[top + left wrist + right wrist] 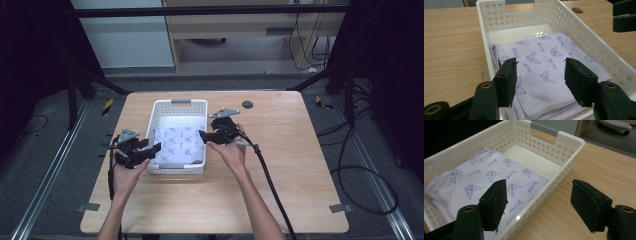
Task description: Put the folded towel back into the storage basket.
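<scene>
A folded lilac cloth (179,143) (546,70) (486,182) printed with small cat faces lies flat in the near half of a white perforated basket (180,105) (584,37) (554,167). My left gripper (156,148) (540,75) is open at the basket's left near corner, its jaws over the cloth with nothing between them. At the basket's right wall my right gripper (201,134) (539,205) is open, one jaw over the cloth and the other over the table, straddling the rim.
The basket stands on a light wooden table (280,165). A dark round cap (247,104) (577,10) sits in the tabletop behind the basket's right corner. A thick black cable (270,185) trails from the right gripper toward the near edge.
</scene>
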Demonstrator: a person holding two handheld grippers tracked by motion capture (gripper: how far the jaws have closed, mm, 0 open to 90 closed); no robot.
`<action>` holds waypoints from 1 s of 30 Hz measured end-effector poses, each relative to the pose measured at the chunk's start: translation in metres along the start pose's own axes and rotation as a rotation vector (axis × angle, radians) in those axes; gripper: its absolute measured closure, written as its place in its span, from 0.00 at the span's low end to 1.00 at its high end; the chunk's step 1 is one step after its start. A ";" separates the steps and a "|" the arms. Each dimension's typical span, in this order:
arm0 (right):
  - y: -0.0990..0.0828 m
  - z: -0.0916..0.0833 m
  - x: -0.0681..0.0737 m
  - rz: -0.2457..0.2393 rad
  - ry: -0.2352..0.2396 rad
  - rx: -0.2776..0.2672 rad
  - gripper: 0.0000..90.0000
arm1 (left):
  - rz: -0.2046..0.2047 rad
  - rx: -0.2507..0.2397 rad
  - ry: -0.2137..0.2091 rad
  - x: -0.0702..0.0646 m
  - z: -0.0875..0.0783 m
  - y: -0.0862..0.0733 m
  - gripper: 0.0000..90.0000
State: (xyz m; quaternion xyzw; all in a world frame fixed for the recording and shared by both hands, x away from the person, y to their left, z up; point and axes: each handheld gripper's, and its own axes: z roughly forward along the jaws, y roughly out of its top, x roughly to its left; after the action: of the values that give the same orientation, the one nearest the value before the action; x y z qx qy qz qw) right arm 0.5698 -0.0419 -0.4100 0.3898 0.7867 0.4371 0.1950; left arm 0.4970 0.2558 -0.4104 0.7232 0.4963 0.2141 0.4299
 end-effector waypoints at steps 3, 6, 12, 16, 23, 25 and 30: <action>-0.004 -0.011 -0.005 -0.003 0.007 0.003 0.28 | 0.006 0.004 -0.005 -0.002 -0.001 -0.002 0.46; -0.013 -0.033 -0.014 -0.014 0.003 0.007 0.23 | 0.024 0.000 -0.008 -0.004 -0.004 -0.006 0.43; -0.032 -0.064 -0.029 -0.017 -0.016 -0.007 0.21 | 0.042 -0.020 -0.009 -0.005 -0.014 -0.014 0.38; -0.044 -0.079 -0.038 0.002 -0.008 -0.021 0.21 | 0.049 -0.021 -0.013 -0.005 -0.019 -0.018 0.37; -0.076 -0.107 -0.050 0.024 -0.010 -0.032 0.20 | 0.055 -0.027 0.000 -0.007 -0.028 -0.028 0.35; -0.086 -0.115 -0.054 0.022 -0.019 -0.031 0.20 | 0.066 -0.026 0.001 -0.008 -0.029 -0.030 0.34; -0.117 -0.134 -0.069 0.064 -0.030 -0.046 0.19 | 0.094 -0.040 0.003 -0.010 -0.035 -0.040 0.33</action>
State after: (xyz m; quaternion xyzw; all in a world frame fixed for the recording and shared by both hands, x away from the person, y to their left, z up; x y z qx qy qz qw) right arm 0.4738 -0.2042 -0.4379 0.4166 0.7606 0.4554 0.2016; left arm 0.4459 0.2670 -0.4240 0.7366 0.4580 0.2454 0.4329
